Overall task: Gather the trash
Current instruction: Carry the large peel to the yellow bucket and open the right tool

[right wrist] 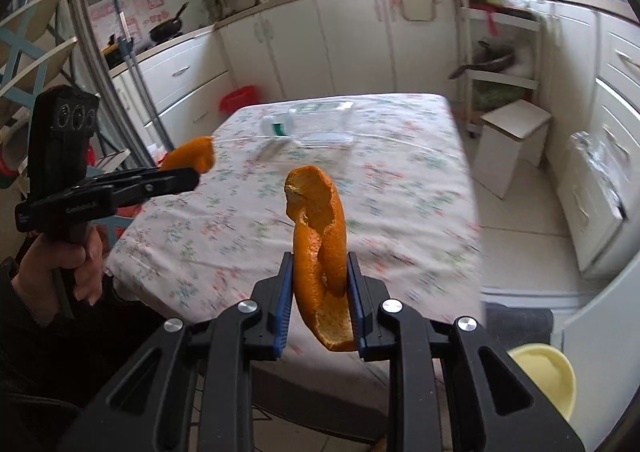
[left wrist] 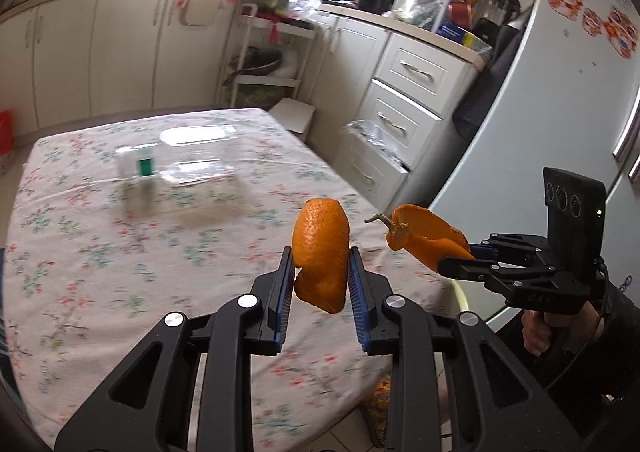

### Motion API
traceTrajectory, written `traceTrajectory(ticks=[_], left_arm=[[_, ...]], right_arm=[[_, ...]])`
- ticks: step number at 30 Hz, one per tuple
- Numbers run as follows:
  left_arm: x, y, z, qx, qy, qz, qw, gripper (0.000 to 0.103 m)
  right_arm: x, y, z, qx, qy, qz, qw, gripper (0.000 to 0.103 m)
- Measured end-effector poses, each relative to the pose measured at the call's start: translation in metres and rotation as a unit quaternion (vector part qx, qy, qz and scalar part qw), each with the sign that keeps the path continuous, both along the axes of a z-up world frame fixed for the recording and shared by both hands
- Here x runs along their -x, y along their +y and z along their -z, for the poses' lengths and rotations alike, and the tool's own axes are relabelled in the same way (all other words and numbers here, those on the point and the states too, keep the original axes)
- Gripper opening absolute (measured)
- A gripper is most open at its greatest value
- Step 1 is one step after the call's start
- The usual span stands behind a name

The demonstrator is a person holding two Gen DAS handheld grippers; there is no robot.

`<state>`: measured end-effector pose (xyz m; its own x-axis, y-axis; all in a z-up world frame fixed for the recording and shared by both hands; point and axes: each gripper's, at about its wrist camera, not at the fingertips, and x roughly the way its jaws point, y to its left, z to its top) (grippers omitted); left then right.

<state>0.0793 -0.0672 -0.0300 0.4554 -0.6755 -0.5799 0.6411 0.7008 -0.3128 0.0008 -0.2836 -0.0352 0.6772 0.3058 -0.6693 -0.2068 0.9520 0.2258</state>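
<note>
Each gripper (left wrist: 319,272) (right wrist: 320,272) clamps orange peel (left wrist: 322,252) (right wrist: 320,252) above the table's near edge (left wrist: 400,284).

clear bottle (left wrist: 176,158) motion-blurred, yellow bowl (right wrist: 546,380) partly hidden behind right tool (right wrist: 320,272)

Two orange peels (left wrist: 320,252) (right wrist: 320,252), one clear plastic bottle (left wrist: 180,160), two hand-held grippers (left wrist: 318,284) (right wrist: 320,284).

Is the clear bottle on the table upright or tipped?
Tipped: the bottle lies on its side on the tablecloth, long axis flat.
</note>
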Motion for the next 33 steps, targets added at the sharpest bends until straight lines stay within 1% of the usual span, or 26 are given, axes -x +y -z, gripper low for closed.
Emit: traceTrajectory(ticks=[4, 8, 10, 14, 16, 19, 21, 23, 24, 27, 29, 31, 33], left_arm=[[0.014, -0.033, -0.002, 0.005, -0.006, 0.023, 0.9997, 0.026], [0.029, -0.072, -0.003, 0.006, -0.012, 0.043, 0.9990, 0.028], [0.034, -0.089, 0.000, 0.001, -0.014, 0.049, 0.9987, 0.029], [0.041, -0.118, 0.006, -0.007, -0.007, 0.058, 0.9983, 0.030], [0.037, -0.121, 0.010, -0.007, 0.000, 0.049, 0.9988, 0.030], [0.028, -0.118, 0.019, -0.007, 0.020, 0.035, 0.9991, 0.032], [0.023, -0.116, 0.027, -0.021, 0.028, 0.025, 0.9991, 0.040], [0.019, -0.112, 0.034, -0.028, 0.036, 0.018, 0.9988, 0.042], [0.017, -0.109, 0.037, -0.029, 0.039, 0.013, 0.9987, 0.045], [0.014, -0.096, 0.042, -0.038, 0.042, -0.002, 0.9984, 0.051], [0.013, -0.089, 0.045, -0.041, 0.043, -0.010, 0.9982, 0.053], [0.011, -0.085, 0.048, -0.047, 0.046, -0.015, 0.9977, 0.056], [0.009, -0.086, 0.050, -0.054, 0.049, -0.017, 0.9972, 0.057]], right_arm=[[0.025, -0.041, 0.001, -0.007, -0.001, 0.049, 0.999, 0.026], [0.046, -0.084, 0.004, -0.006, 0.001, 0.105, 0.995, 0.026], [0.053, -0.100, 0.011, -0.002, 0.011, 0.130, 0.991, 0.026], [0.059, -0.134, 0.036, -0.001, 0.054, 0.183, 0.982, 0.027], [0.060, -0.146, 0.048, -0.009, 0.077, 0.202, 0.976, 0.027], [0.059, -0.154, 0.055, -0.028, 0.093, 0.215, 0.972, 0.027], [0.057, -0.151, 0.054, -0.019, 0.092, 0.216, 0.972, 0.027], [0.054, -0.147, 0.055, 0.002, 0.097, 0.218, 0.971, 0.027], [0.053, -0.146, 0.057, 0.010, 0.102, 0.220, 0.970, 0.027], [0.054, -0.157, 0.069, 0.013, 0.126, 0.234, 0.964, 0.027], [0.055, -0.164, 0.075, 0.013, 0.139, 0.246, 0.959, 0.034], [0.055, -0.170, 0.082, 0.009, 0.155, 0.258, 0.954, 0.051], [0.056, -0.171, 0.083, 0.003, 0.156, 0.258, 0.954, 0.052]])
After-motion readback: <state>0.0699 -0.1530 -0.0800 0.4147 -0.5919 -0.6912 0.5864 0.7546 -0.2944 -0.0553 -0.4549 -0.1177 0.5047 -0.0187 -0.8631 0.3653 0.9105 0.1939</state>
